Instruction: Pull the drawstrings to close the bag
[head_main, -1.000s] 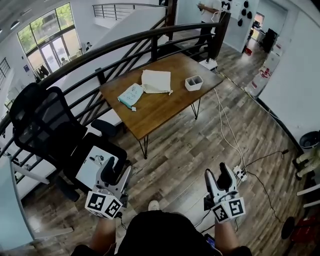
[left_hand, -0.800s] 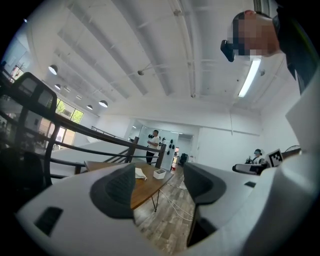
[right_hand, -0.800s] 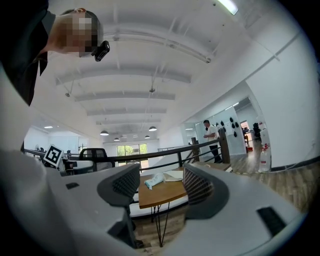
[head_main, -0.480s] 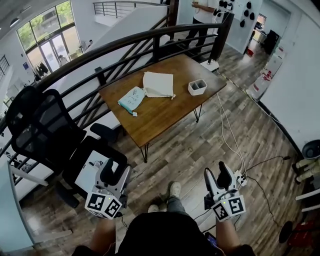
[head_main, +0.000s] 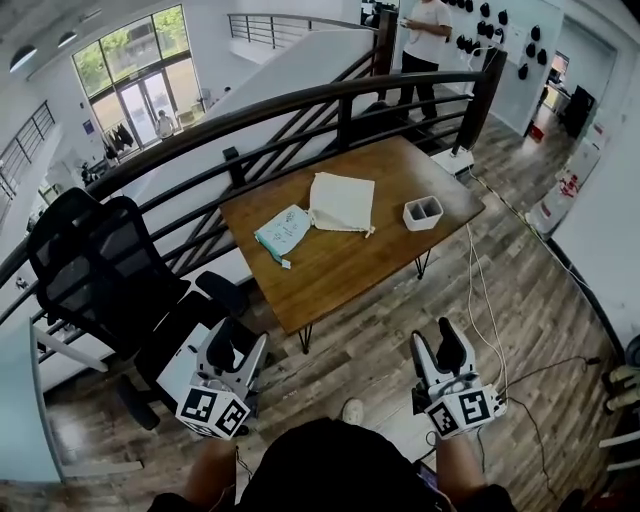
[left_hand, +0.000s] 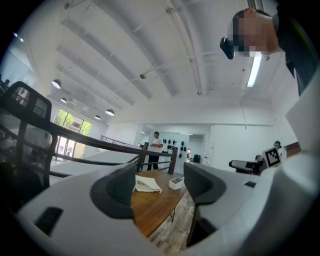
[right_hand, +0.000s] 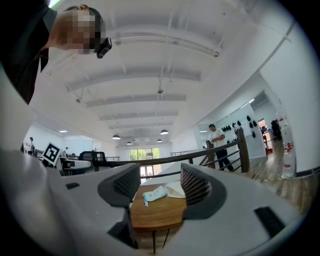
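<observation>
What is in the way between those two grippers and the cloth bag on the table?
Nothing visible. Only wood floor lies between the left gripper, the right gripper and the table. The teal pouch and white box sit beside the bag, not before it.

The left gripper (head_main: 237, 349) is held at the lower left of the head view and the right gripper (head_main: 438, 344) at the lower right, both pointed level and forward. The jaws of each are kept apart, with nothing gripped between them.

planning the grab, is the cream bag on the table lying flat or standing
Lying flat: the cream bag spreads as a low square on the table.
</observation>
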